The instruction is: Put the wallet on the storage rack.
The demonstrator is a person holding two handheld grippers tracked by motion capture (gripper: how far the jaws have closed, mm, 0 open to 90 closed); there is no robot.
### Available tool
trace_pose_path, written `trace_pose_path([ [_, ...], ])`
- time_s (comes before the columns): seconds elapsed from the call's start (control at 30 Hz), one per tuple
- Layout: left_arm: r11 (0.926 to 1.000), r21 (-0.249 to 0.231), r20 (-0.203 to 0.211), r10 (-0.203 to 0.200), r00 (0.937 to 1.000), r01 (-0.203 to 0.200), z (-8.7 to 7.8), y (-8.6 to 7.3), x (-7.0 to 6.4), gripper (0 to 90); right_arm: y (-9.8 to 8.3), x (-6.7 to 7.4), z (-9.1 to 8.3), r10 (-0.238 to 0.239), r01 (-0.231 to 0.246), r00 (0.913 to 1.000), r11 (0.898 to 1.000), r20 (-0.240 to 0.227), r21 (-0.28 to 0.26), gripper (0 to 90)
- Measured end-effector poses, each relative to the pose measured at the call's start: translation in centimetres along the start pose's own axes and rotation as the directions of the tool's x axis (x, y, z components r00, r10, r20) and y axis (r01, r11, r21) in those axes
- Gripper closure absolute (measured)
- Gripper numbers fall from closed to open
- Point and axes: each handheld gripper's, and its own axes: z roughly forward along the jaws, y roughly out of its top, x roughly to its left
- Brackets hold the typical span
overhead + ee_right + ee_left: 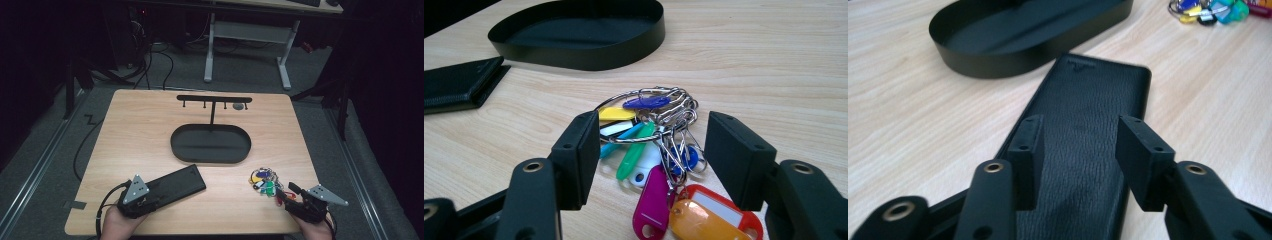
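**Kid:** What is that black flat thing?

**Me:** It's a black wallet (172, 185). It lies flat on the counter (150, 125), near my edge, just in front of the oval tray (210, 144). My left tongs (150, 199) are right over its near end. The jaws are apart and the pads do not press on it, so the wallet is let go.

**Kid:** And the colourful bits?

**Me:** That's a bunch of keys (659, 150) with bright tags on rings. It lies on the counter near my right side. My right tongs (659, 160) are open around it, one jaw on each side, not squeezing. I think I hold them like that so I can close and pick the bunch up.

**Kid:** Why is the tray there?

**Me:** I guess small things go in it. A black rack (214, 98) with little hooks stands at its back, maybe for keys. Something small and grey (238, 106) hangs on it.

**Kid:** What's around?

**Me:** The counter is pale wood. The floor (50, 150) is grey, with cables on it. A white-legged desk (247, 35) stands behind. The room is dark.
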Motion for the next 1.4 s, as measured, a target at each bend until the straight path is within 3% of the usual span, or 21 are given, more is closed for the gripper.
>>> trace_pose_path([
  [0.17,0.9969,0.06,-0.013,0.051,0.9986,-0.051,-0.1,-1.2,-0.4,50.7,0.0,0.0,0.1,0.006,-0.006,1.0,1.0,-0.004,0.004,39.8],
  [0.33,0.9954,0.048,-0.005,0.084,0.9965,-0.083,-0.1,-1.3,-0.8,50.5,0.0,0.0,0.0,0.006,-0.006,1.0,1.0,-0.001,0.002,39.8],
  [0.4,0.9948,0.047,0.012,0.09,0.9959,-0.09,0.1,-1.2,-0.9,51.6,-0.1,0.0,0.0,0.01,-0.01,1.0,1.0,0.001,0.002,39.8],
  [0.77,0.9924,0.069,0.026,0.1,0.9946,-0.102,1.1,-1.4,-0.6,44.4,-0.2,-0.1,0.1,0.008,-0.008,1.0,1.0,0.0,0.007,39.8],
  [0.97,0.9805,0.107,0.0,0.166,0.9861,-0.165,1.2,-1.6,-0.9,43.2,-0.1,-0.2,0.0,0.014,-0.014,0.9999,1.0,0.0,0.005,39.8],
  [1.13,0.9729,0.119,0.005,0.199,0.98,-0.198,1.1,-1.9,-0.9,44.0,-0.1,-0.3,-0.1,0.013,-0.013,0.9999,1.0,0.001,0.002,39.8],
  [1.2,0.9652,0.127,0.0,0.231,0.973,-0.229,1.3,-1.9,-1.2,43.6,-0.1,-0.3,-0.1,0.014,-0.014,0.9999,1.0,0.002,0.002,39.8],
  [1.27,0.9501,0.14,-0.016,0.284,0.9588,-0.279,1.5,-1.9,-1.7,43.5,-0.1,-0.3,0.0,0.017,-0.017,0.9999,1.0,0.0,0.003,39.8],
  [1.3,0.9404,0.141,-0.031,0.317,0.948,-0.309,1.6,-2.0,-1.9,43.5,-0.1,-0.2,0.0,0.014,-0.014,0.9999,1.0,0.0,0.004,39.8],
  [1.33,0.9404,0.141,-0.031,0.317,0.948,-0.309,1.6,-2.0,-1.9,43.6,-0.1,-0.2,0.0,0.014,-0.014,0.9999,1.0,0.0,0.004,39.8],
  [1.37,0.9273,0.152,-0.044,0.352,0.9349,-0.342,1.7,-2.2,-2.2,43.7,-0.1,-0.2,0.0,0.014,-0.014,0.9999,1.0,0.0,0.006,39.9],
  [1.4,0.9217,0.155,-0.052,0.367,0.9287,-0.356,1.7,-2.3,-2.4,43.8,-0.1,-0.2,0.0,0.013,-0.013,0.9999,1.0,0.0,0.006,39.9],
])
